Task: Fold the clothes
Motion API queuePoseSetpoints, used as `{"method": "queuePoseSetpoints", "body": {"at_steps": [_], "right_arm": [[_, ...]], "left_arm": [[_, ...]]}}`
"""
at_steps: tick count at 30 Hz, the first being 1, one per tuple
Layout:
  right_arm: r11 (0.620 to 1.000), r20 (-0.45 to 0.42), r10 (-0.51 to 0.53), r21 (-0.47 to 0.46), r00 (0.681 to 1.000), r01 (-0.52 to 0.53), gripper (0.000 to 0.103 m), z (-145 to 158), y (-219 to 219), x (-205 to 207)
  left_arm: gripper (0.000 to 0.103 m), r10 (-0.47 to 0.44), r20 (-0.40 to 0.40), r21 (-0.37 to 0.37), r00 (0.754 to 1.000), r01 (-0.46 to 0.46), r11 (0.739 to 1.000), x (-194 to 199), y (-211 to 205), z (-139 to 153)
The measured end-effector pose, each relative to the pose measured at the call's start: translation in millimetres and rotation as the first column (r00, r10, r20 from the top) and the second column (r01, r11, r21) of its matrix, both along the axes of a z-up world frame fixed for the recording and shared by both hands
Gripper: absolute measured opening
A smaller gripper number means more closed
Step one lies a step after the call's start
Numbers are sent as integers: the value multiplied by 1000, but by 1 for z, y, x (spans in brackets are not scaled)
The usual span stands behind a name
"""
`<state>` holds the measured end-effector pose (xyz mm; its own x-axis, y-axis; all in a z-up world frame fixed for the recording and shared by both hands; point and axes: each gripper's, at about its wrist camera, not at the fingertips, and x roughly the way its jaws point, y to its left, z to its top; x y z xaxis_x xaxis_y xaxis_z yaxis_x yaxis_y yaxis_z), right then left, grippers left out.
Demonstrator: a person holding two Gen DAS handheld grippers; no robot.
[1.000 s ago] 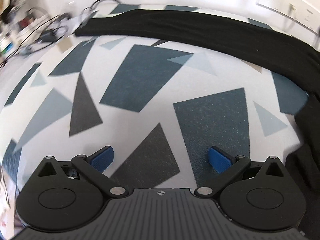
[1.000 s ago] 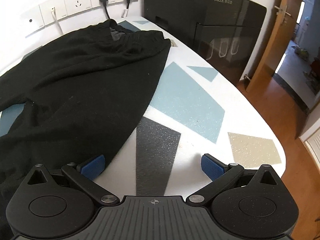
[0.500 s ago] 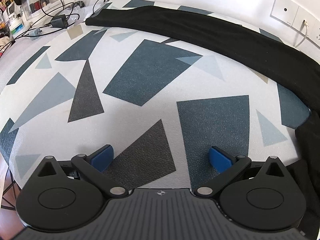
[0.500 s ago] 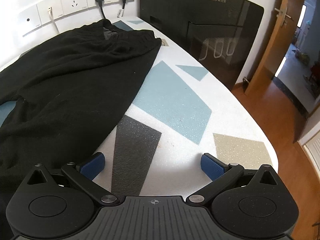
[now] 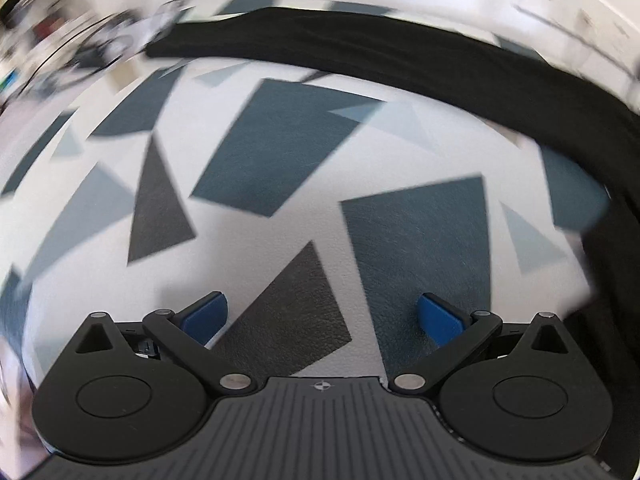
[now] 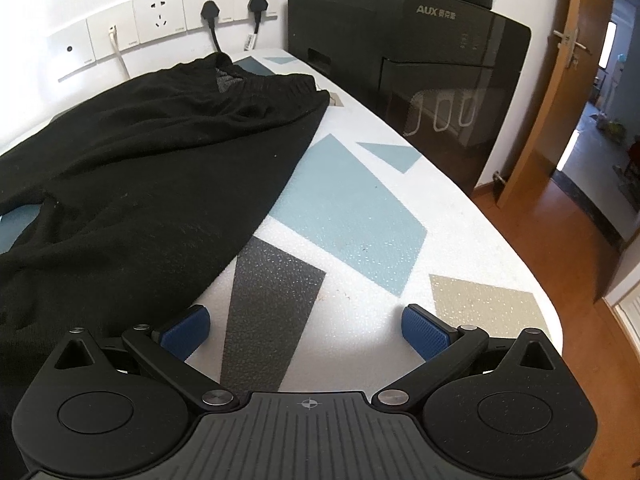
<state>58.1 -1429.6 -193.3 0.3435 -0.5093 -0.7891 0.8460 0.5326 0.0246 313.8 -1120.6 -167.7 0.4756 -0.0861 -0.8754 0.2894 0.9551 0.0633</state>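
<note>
Black trousers (image 6: 152,168) lie spread on a table covered in a white cloth with blue and grey shapes (image 6: 348,208). Their elastic waistband (image 6: 276,84) is at the far end near the wall sockets. In the left wrist view one long black leg (image 5: 400,56) runs along the far edge of the table and bends down at the right. My left gripper (image 5: 322,316) is open over bare cloth, well short of the leg. My right gripper (image 6: 306,326) is open too, its left blue pad (image 6: 186,330) just beside the trousers' near edge, holding nothing.
A tall black AUX appliance (image 6: 420,60) stands at the table's far right end. Wall sockets with two black plugs (image 6: 212,12) are behind the waistband. Cables and clutter (image 5: 80,44) blur at the far left. A wooden door (image 6: 560,80) and floor lie right of the table edge.
The left wrist view has swung and is now blurred, with the leg's end nearer the top left again. The right gripper has shifted slightly, keeping the trousers' edge at its left pad. Both stay open.
</note>
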Motion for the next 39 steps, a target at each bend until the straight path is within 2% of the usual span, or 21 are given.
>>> {"method": "queuePoseSetpoints", "body": {"at_steps": [2,5,10,12,14,18,20,22,24,26,29,32,33,34,36,37,39], "right_arm": [[1000,2,-4,-3,1000,4,102,0,0,0],[1000,8,-13,-13,1000,13,102,-1,1,1],[999,8,-45,-11,999,45,102,-1,2,4],[999,10,-41,30,999,41,102,3,2,5],[998,48,-24,51,999,22,101,10,8,2],[998,110,54,18,992,-57,99,27,36,-9],[993,120,114,10,986,-116,91,30,51,-14],[988,116,147,30,982,-151,76,28,66,-15],[985,108,152,69,983,-160,71,23,80,-14],[984,87,148,87,985,-156,71,19,94,-9],[987,30,150,45,988,-151,71,17,120,7],[983,-2,182,37,983,-182,59,15,142,25],[980,-11,197,27,980,-196,50,15,150,31],[977,-17,212,15,977,-212,34,16,157,35],[974,-10,223,34,975,-223,14,19,165,44],[975,2,215,62,977,-215,8,21,166,48],[970,47,199,132,979,-204,7,24,170,53]], "left_arm": [[103,-65,56,20,996,64,998,-13,0,9],[103,-153,121,-10,981,156,988,-37,0,24],[103,-287,95,-92,953,296,951,-66,-12,34],[103,-335,106,-110,936,346,932,-75,-17,37],[103,-380,127,-108,916,394,913,-81,-24,40],[103,-475,155,-101,866,492,865,-91,-27,40],[103,-496,157,-102,854,513,852,-92,-22,39],[103,-509,161,-102,846,527,844,-91,-16,38],[103,-509,184,-91,841,530,843,-91,-4,39],[103,-510,214,-79,833,536,841,-92,10,41],[103,-514,244,-87,822,547,833,-94,32,42],[103,-508,239,-115,828,544,831,-91,53,40],[103,-503,232,-125,832,539,833,-89,60,39],[103,-496,227,-136,838,531,836,-86,68,39],[103,-477,222,-158,851,514,843,-79,82,38],[103,-467,223,-167,856,505,847,-76,88,38],[103,-449,225,-185,865,491,852,-70,101,38]]}}
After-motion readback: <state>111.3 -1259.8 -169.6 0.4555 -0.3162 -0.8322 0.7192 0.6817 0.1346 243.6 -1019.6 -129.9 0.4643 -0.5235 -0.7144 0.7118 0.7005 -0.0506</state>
